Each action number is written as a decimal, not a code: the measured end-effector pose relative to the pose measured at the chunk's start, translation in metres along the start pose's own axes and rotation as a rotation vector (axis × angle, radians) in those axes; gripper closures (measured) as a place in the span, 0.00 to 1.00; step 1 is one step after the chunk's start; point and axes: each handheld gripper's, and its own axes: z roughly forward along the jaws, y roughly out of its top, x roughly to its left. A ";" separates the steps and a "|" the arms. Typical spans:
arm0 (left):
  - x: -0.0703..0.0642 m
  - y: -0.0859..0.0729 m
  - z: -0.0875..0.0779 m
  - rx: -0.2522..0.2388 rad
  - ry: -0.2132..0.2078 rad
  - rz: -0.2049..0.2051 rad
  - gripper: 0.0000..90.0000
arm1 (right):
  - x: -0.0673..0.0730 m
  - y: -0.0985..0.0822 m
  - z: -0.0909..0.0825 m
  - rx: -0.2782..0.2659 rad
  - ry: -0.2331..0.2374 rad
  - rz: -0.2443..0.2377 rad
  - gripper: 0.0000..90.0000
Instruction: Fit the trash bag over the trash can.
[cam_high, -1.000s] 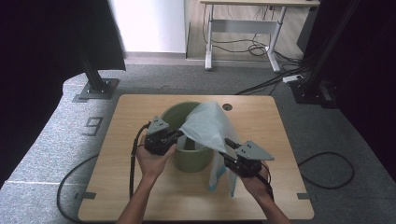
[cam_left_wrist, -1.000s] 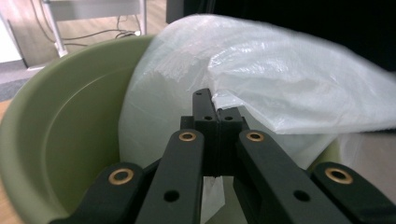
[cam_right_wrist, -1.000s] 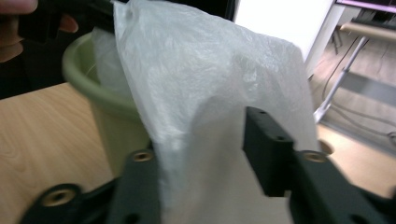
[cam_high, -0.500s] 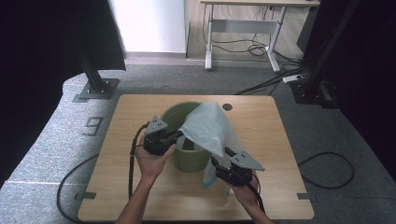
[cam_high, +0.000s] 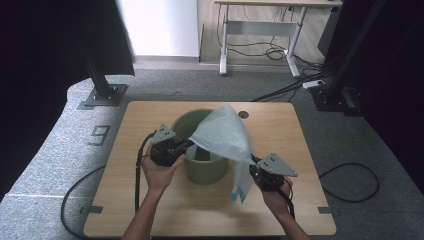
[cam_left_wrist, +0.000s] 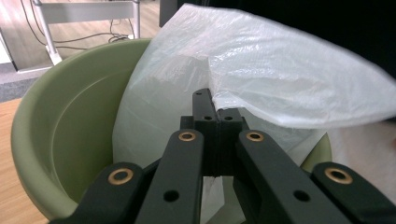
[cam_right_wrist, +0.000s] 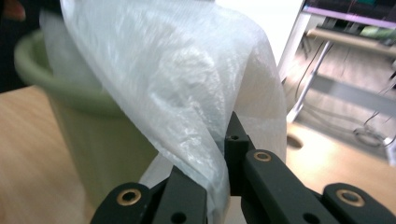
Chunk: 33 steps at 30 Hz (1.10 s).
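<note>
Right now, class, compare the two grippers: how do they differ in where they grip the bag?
The left gripper pinches the bag at the bin's rim, over its opening; the right gripper pinches it outside the bin, beside its wall. The left holds a raised edge of the bag; the right holds a part that hangs down toward the table. The right gripper's jaws have just been closing on the plastic. Both are shut on the same bag.

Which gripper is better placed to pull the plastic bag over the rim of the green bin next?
Probably the right gripper: it is shut on the plastic bag outside the green bin, where loose film hangs free. The left gripper pins the bag at the rim.
</note>
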 end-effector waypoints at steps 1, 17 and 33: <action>0.000 0.000 0.000 0.000 0.000 0.003 0.99 | -0.002 0.007 -0.002 -0.010 -0.006 -0.010 0.99; -0.015 0.007 -0.033 -0.095 0.045 0.131 0.37 | -0.001 0.053 -0.002 -0.004 -0.012 -0.121 0.98; -0.027 0.020 0.003 0.001 0.027 0.184 0.58 | 0.000 0.051 0.004 0.035 0.008 -0.108 0.98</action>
